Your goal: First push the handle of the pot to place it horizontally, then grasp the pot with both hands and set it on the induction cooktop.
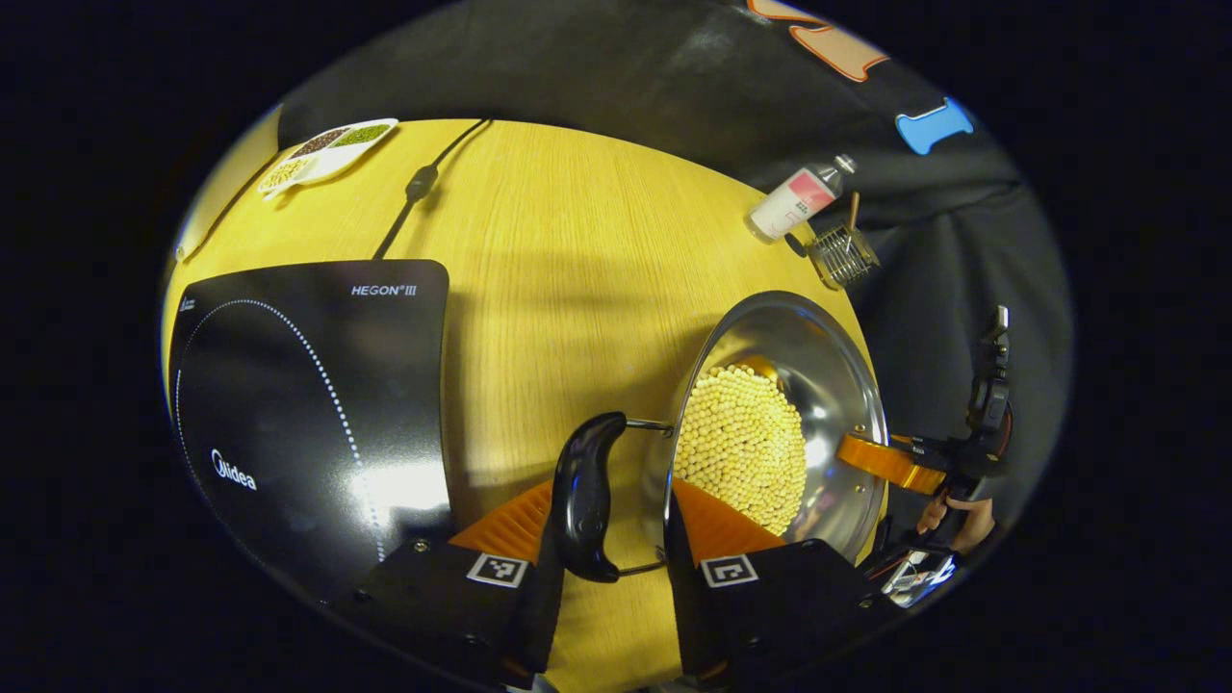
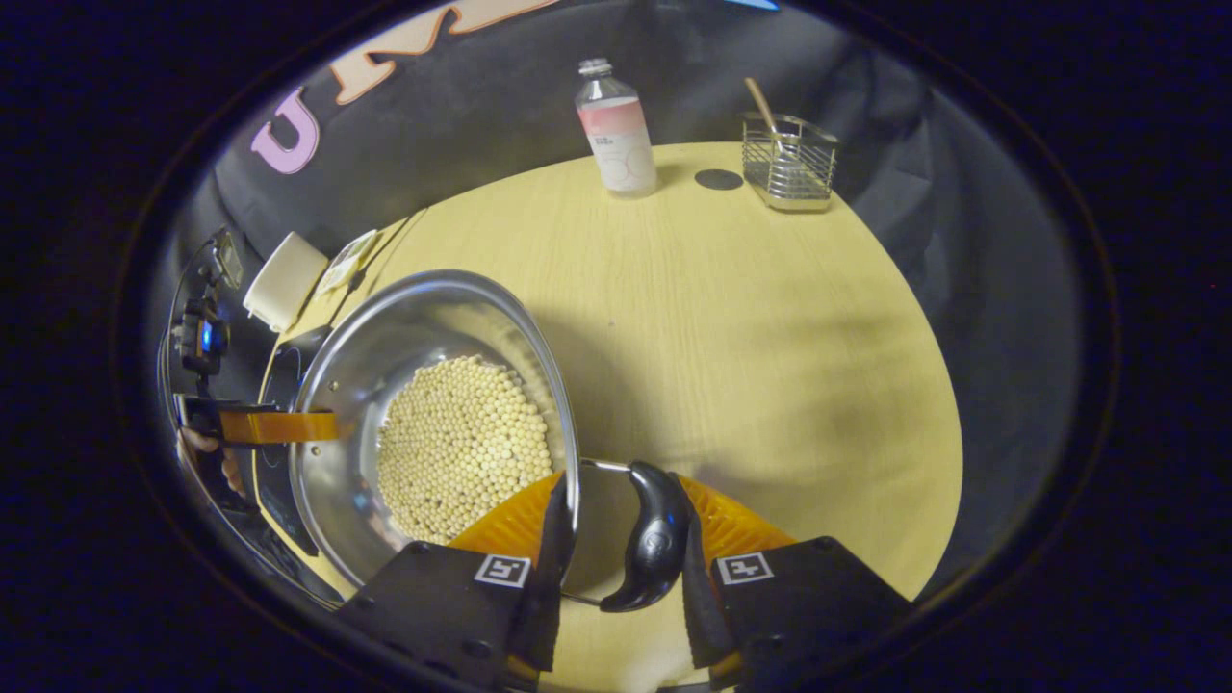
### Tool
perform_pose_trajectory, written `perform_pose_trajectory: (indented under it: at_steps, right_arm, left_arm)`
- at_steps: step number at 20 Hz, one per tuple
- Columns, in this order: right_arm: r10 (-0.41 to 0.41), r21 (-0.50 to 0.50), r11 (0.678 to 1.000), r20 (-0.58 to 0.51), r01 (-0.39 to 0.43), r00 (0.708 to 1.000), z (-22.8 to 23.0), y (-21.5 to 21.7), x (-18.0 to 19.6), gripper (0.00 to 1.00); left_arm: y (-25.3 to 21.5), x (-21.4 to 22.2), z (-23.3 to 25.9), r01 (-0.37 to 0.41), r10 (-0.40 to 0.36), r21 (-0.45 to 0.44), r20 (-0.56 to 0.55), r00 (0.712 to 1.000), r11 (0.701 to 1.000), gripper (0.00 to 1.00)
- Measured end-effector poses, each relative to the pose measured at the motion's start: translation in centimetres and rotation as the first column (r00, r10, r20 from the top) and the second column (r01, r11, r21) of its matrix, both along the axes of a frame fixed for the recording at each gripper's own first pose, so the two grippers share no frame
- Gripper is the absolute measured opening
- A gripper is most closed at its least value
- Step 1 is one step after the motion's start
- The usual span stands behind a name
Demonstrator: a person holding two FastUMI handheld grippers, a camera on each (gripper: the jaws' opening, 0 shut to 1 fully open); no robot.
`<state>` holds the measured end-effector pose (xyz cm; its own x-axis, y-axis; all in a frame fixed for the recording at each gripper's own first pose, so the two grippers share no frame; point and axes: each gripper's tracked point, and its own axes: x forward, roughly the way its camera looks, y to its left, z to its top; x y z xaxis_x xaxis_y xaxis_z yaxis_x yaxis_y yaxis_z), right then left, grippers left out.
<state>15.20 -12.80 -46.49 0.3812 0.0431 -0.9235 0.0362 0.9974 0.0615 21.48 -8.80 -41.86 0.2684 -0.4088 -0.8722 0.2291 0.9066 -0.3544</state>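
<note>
On the yellow wooden table (image 2: 770, 366), your pot (image 1: 818, 385) sat beside the induction cooktop (image 1: 308, 414), not on it, with a strip of bare wood between them. Pale round beans (image 2: 462, 448) covered its bottom. Your left gripper (image 1: 606, 539) had its fingers set around the pot's near black handle (image 1: 582, 496), one on each side and close against it; whether both actually pressed on it you could not tell. Your right gripper (image 2: 621, 553) straddled the opposite black handle (image 2: 654, 534) the same way, one finger lying near the pot's rim, and contact there was just as unclear.

Farther back stood a clear bottle (image 2: 616, 125) with a pink label, a wire basket (image 2: 789, 164) holding a wooden stick, and a small dark disc (image 2: 718, 179) between them. A divided dish (image 1: 327, 154) of beans and the cooktop's cord (image 1: 423, 178) lay at the far edge beyond the cooktop, and a white cup (image 2: 284, 279) sat behind the pot.

The cooktop's near corner was cut off, and the hand (image 1: 953, 520) holding the far gripper was mostly hidden.
</note>
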Motion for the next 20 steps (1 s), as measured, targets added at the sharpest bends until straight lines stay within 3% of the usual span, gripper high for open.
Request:
perform_pose_trajectory:
  at_steps: [2, 3, 7, 11, 12, 20]
  right_arm:
    - [-0.004, 0.008, 1.000, -0.011, 0.004, 1.000, -0.4, 0.1, -0.3, 0.41]
    - [-0.002, 0.008, 1.000, -0.002, 0.002, 1.000, -0.1, 0.2, -0.3, 0.48]
    - [-0.035, 0.028, 0.999, 0.016, 0.035, 0.999, 1.7, 0.9, 0.0, 0.47]
    - [-0.009, 0.030, 1.000, 0.025, 0.008, 1.000, 4.0, 2.7, -0.3, 0.46]
    - [0.001, 0.032, 0.999, 0.025, -0.002, 1.000, 4.5, 3.4, -0.3, 0.39]
    - [0.122, 0.083, 0.988, 0.061, -0.126, 0.991, 7.5, 10.7, -1.7, 0.39]
  left_arm:
    - [-0.1, 0.2, 0.0, -0.003, 0.003, 0.002, 0.014, 1.000, 1.000, 0.51]
    - [-0.2, 0.3, 0.2, -0.009, 0.009, 0.000, 0.022, 1.000, 1.000, 0.51]
    - [0.8, 0.8, 1.6, -0.020, 0.020, 0.001, 0.060, 0.998, 1.000, 0.50]
    - [2.6, 0.7, 3.2, -0.042, 0.041, 0.006, 0.095, 0.995, 0.999, 0.50]
    - [3.3, 0.3, 3.7, -0.052, 0.051, 0.009, 0.097, 0.994, 0.999, 0.50]
    - [9.0, -4.1, 10.6, -0.181, 0.168, 0.046, 0.202, 0.965, 0.982, 0.50]
